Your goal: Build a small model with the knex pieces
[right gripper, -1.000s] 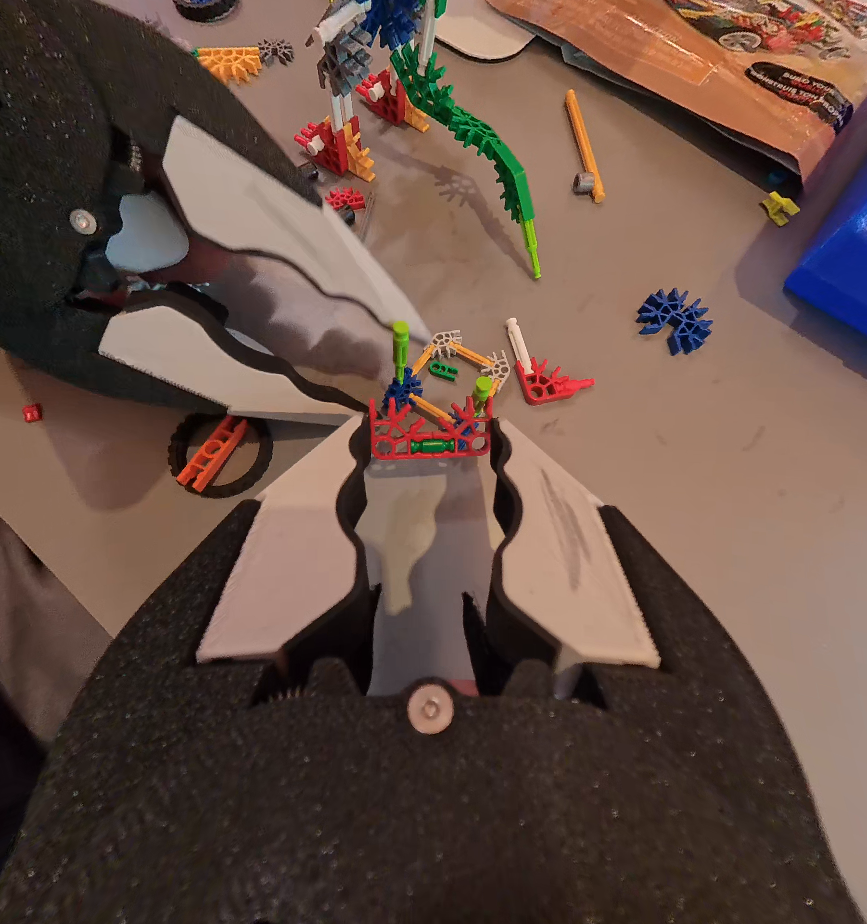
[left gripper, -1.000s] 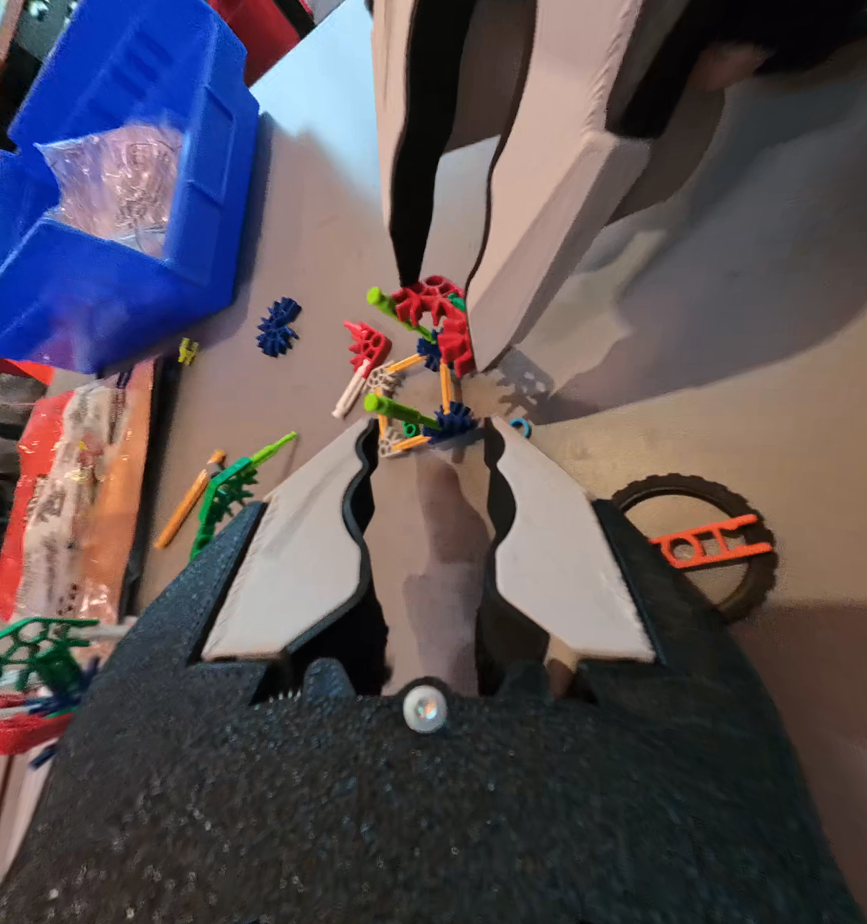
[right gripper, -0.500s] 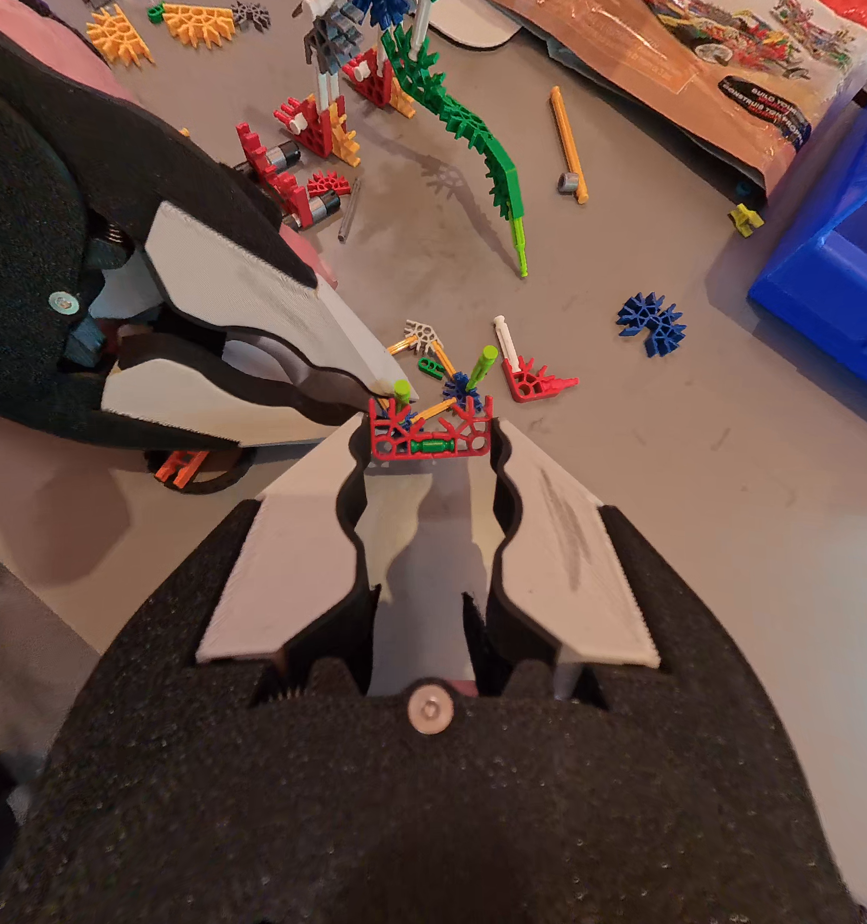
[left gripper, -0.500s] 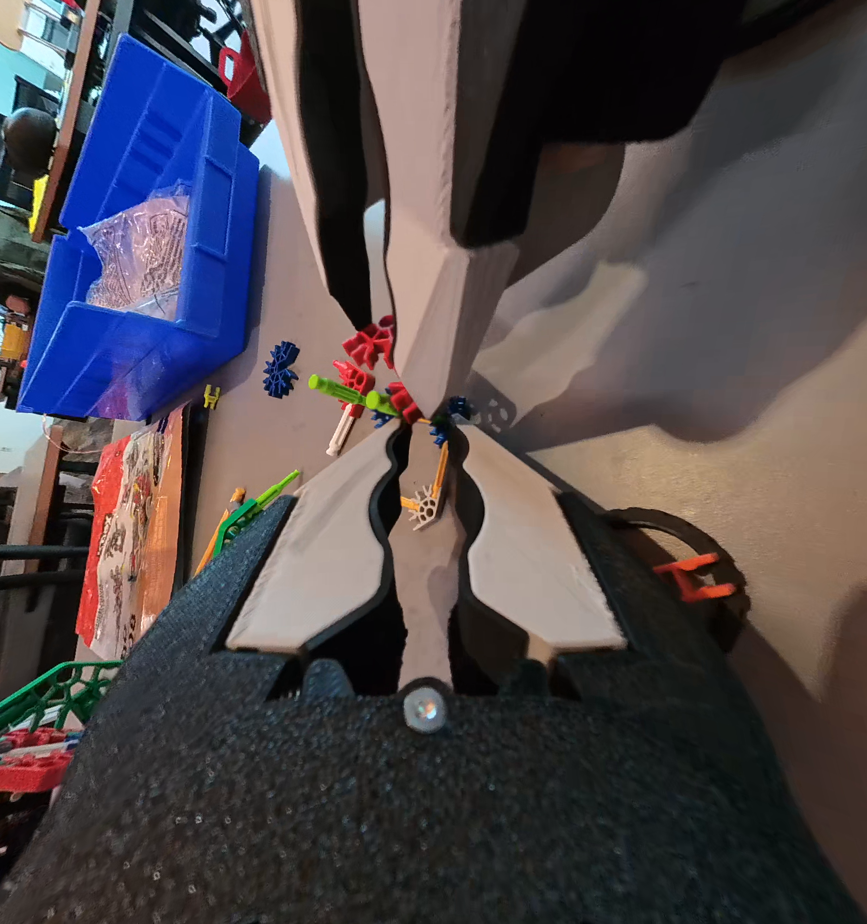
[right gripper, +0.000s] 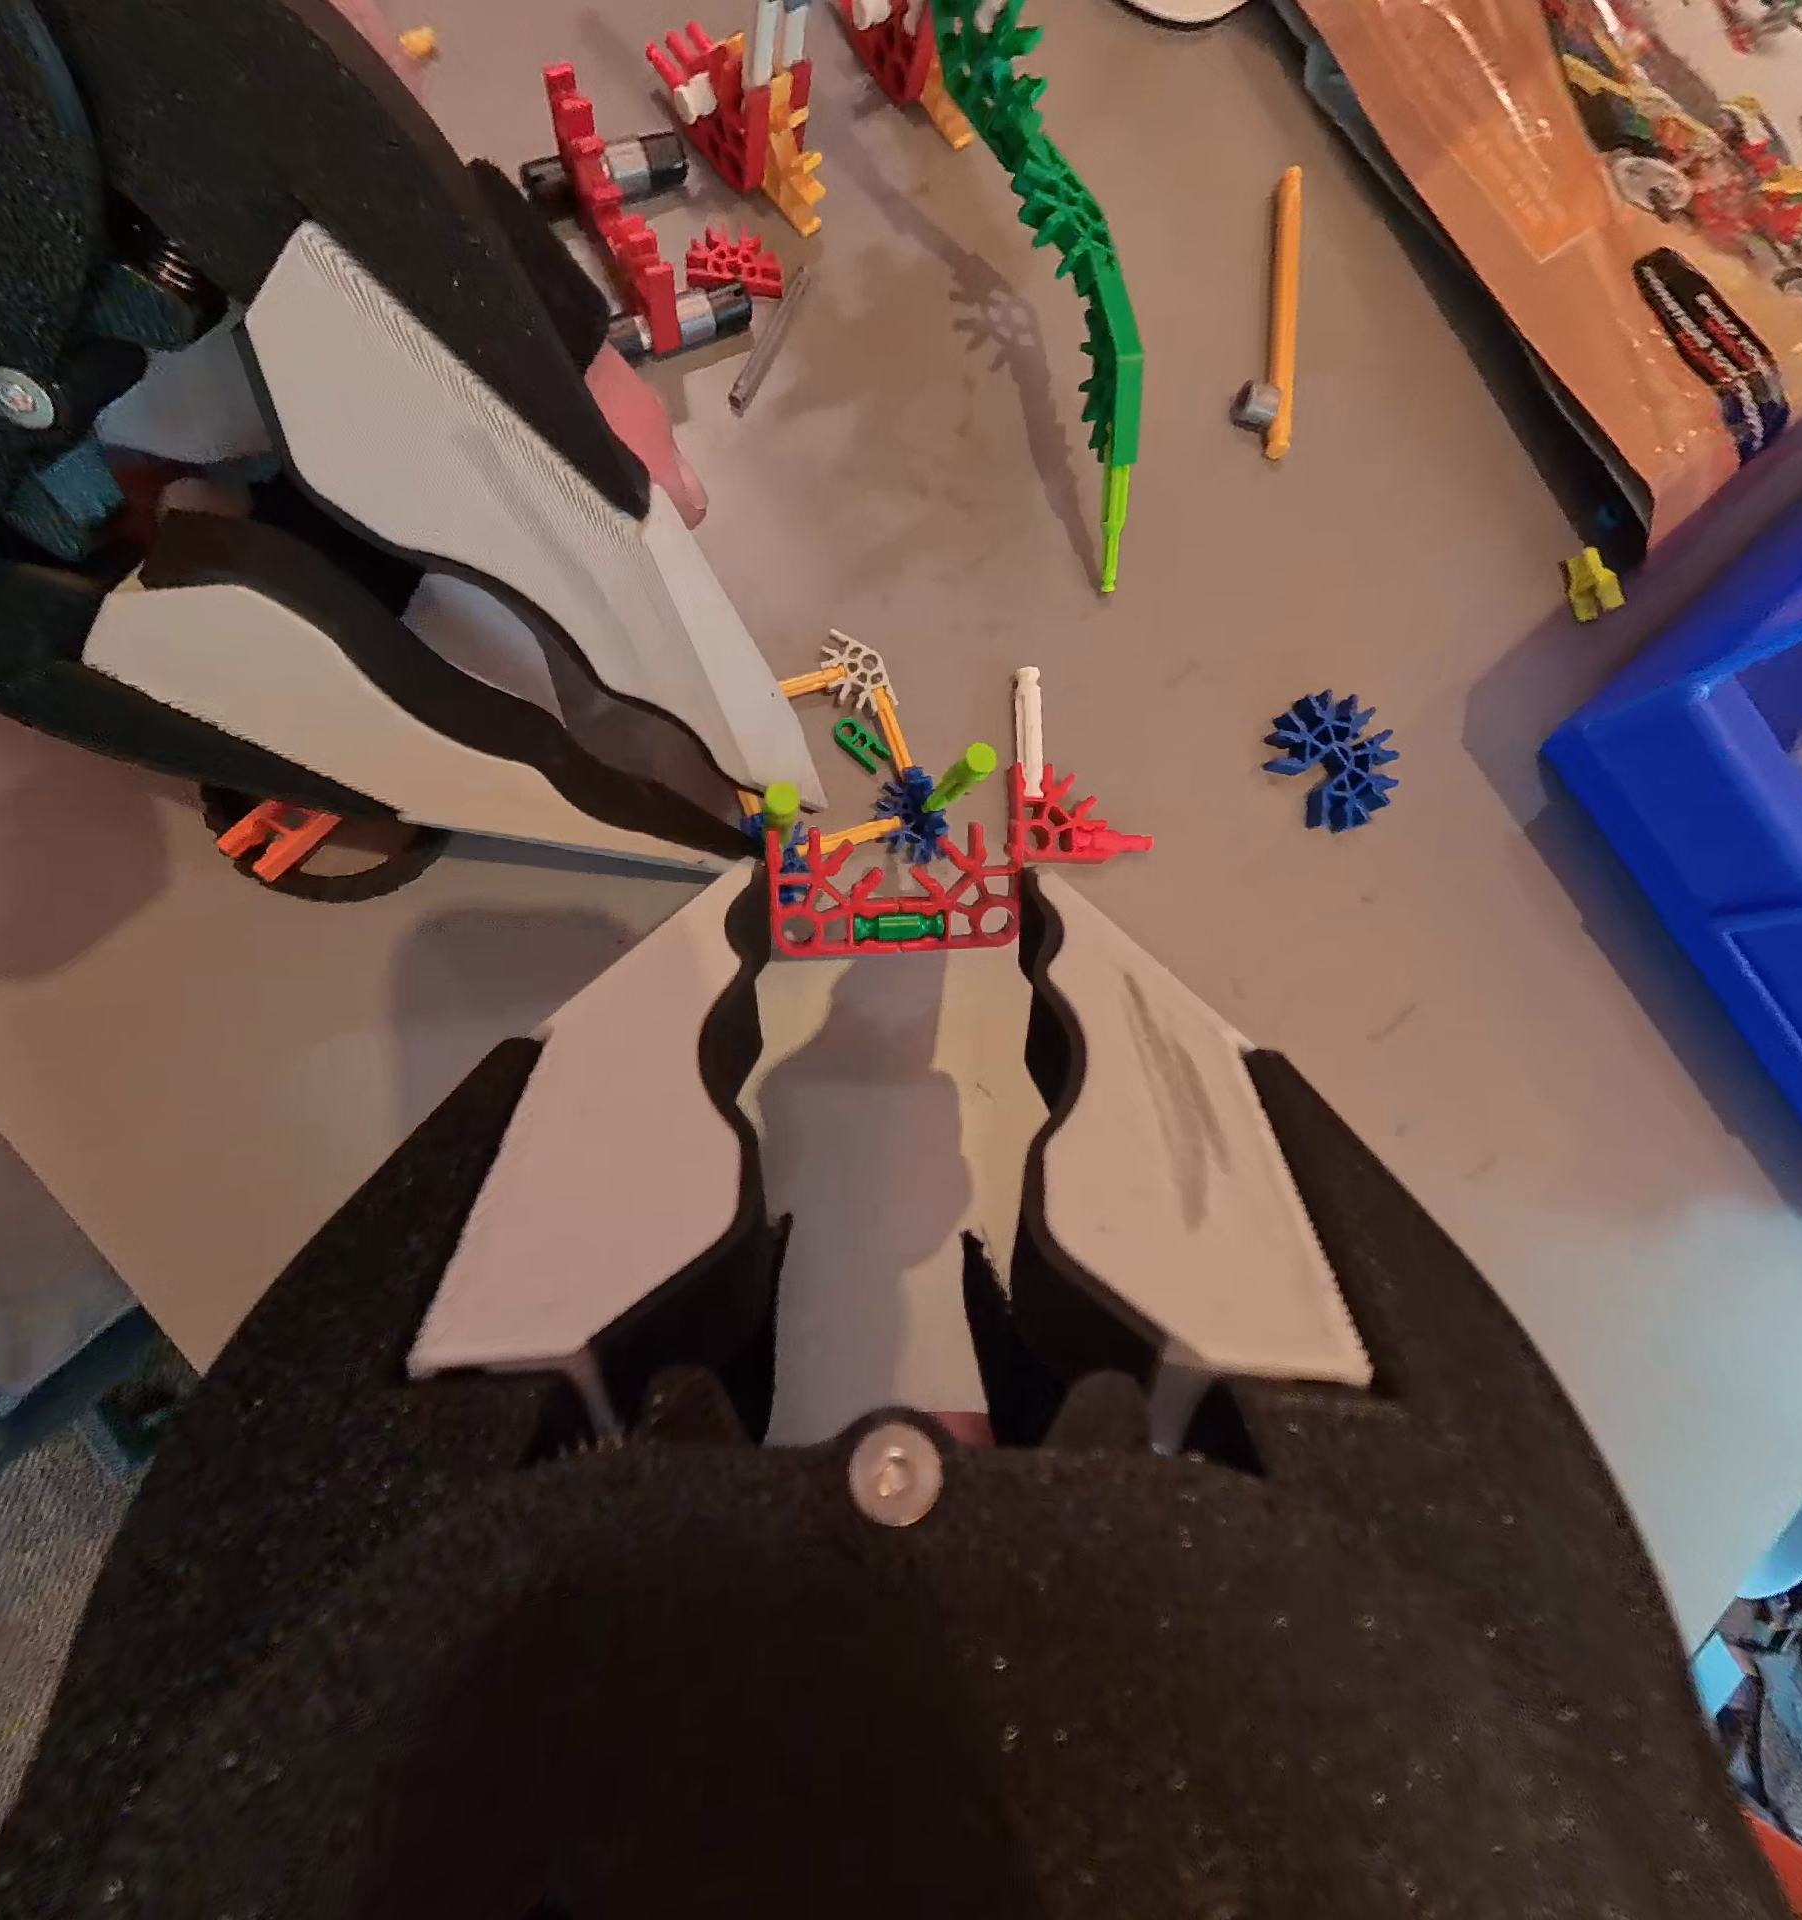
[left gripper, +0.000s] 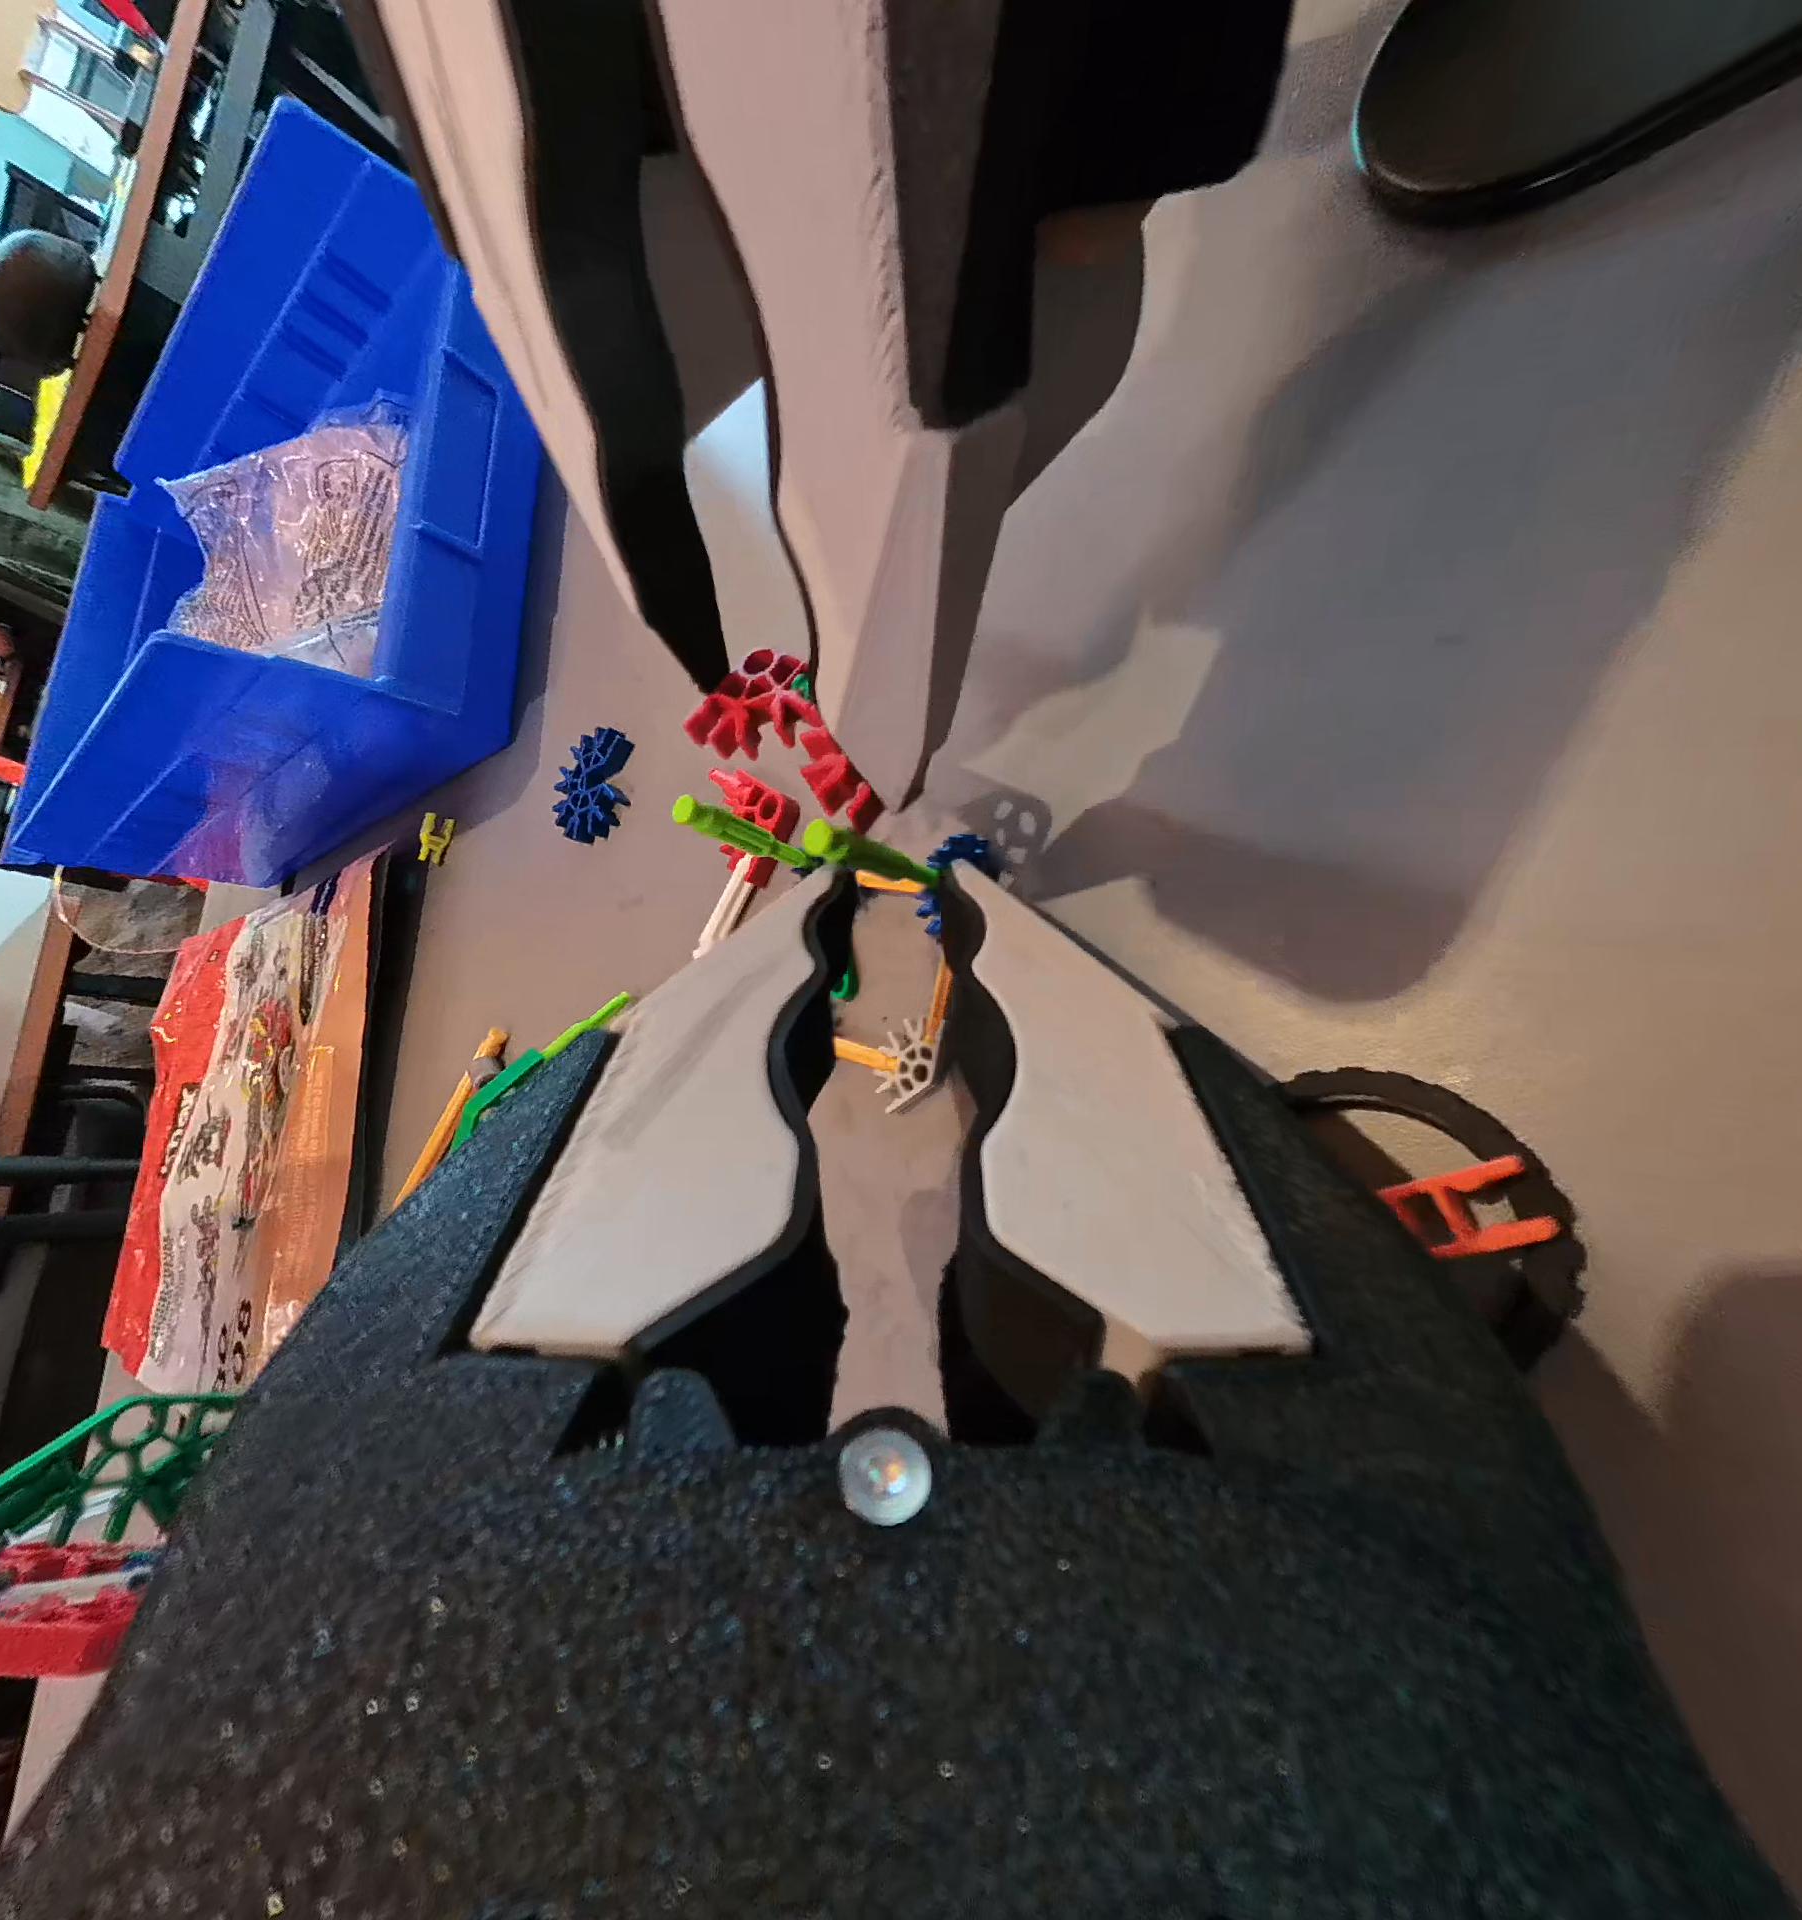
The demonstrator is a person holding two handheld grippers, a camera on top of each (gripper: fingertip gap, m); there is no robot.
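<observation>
Dim, warm indoor light casts soft shadows; wide-angle edges bend, and the left wrist view's top blurs.

Left hand-held gripper narrowly parted; right hand-held gripper clamped, tips almost meeting.

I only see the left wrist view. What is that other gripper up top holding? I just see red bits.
Observer: The right gripper is shut on a flat red frame, one finger at each end.
Operator: Is anything inside the frame?
Observer: Yes, a short green piece sits in the middle of its bottom bar.
Operator: What else am I missing?
Observer: Two black-and-silver cylinders lie farther back, past the frame.
</observation>
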